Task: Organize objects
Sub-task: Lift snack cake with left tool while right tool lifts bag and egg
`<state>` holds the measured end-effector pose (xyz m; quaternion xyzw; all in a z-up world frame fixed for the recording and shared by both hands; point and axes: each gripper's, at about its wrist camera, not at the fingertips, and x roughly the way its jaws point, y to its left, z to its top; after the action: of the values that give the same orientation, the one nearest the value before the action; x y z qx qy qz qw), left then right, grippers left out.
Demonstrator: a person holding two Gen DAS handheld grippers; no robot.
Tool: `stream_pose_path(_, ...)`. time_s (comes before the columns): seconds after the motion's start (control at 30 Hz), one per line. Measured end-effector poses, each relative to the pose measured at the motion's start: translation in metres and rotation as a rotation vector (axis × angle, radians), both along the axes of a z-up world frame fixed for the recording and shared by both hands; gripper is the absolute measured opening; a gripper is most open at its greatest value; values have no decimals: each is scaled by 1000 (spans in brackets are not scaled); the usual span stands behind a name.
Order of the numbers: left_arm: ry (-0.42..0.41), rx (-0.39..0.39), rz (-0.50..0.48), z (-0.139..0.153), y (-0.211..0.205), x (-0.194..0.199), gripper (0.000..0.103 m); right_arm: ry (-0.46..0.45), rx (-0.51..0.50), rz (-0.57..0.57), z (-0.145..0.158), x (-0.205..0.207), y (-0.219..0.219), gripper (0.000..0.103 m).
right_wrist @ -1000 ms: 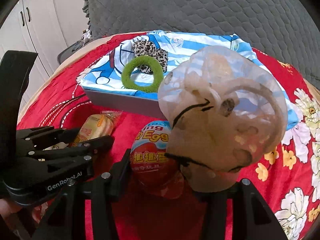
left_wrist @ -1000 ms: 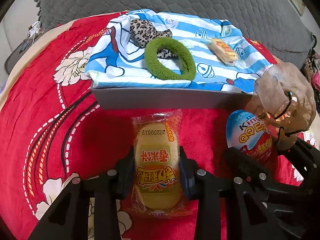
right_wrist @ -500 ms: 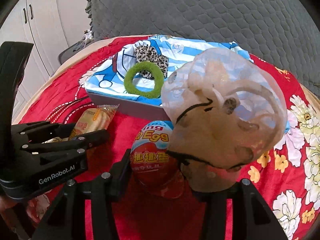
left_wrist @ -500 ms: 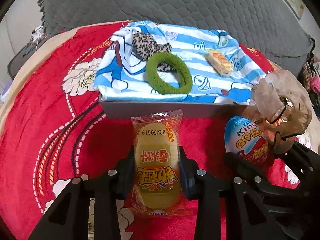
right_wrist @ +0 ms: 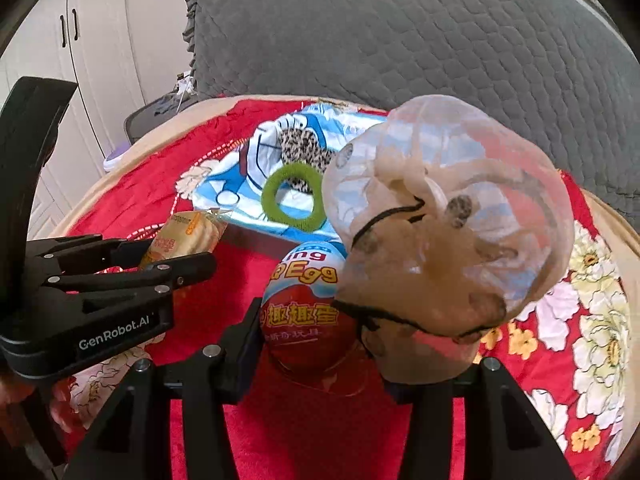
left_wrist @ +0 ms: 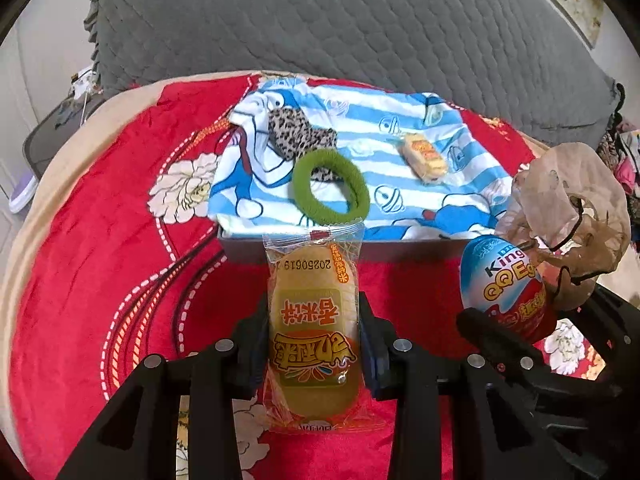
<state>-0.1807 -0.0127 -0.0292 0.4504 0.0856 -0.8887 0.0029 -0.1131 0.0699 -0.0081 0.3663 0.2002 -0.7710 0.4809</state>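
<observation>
My left gripper (left_wrist: pixel 314 314) is shut on a yellow snack packet (left_wrist: pixel 314 344), held lengthwise above the red blanket. My right gripper (right_wrist: pixel 320 346) is shut on a blue-and-red toy egg (right_wrist: pixel 304 300) with a sheer beige scrunchie (right_wrist: pixel 448 240) squeezed beside it; the scrunchie hides the right finger's tip. Both grippers hang side by side in front of a grey box (left_wrist: pixel 400 249) draped with a blue striped cartoon cloth (left_wrist: pixel 360 128). On the cloth lie a green hair tie (left_wrist: pixel 330 188), a leopard scrunchie (left_wrist: pixel 296 136) and a small snack packet (left_wrist: pixel 424 154).
A red flowered blanket (left_wrist: pixel 100 260) covers the bed all around the box. A grey quilted headboard or pillow (left_wrist: pixel 360 20) rises behind it. White wardrobe doors (right_wrist: pixel 80 40) stand at the left, past the bed's edge.
Both grippers have risen with their loads, so the box and blanket look smaller and farther below. Neither grip has changed.
</observation>
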Motion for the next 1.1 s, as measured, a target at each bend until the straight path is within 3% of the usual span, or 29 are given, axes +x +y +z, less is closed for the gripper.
stream_pose_path(0.8,102,-40,-16,93,19,-2,39,74,-98,-43,93,-17,16,50)
stream_pose_path(1.1,109,-64,-19,107,14,-20,39,91,-107,-44,108,-32,6,50)
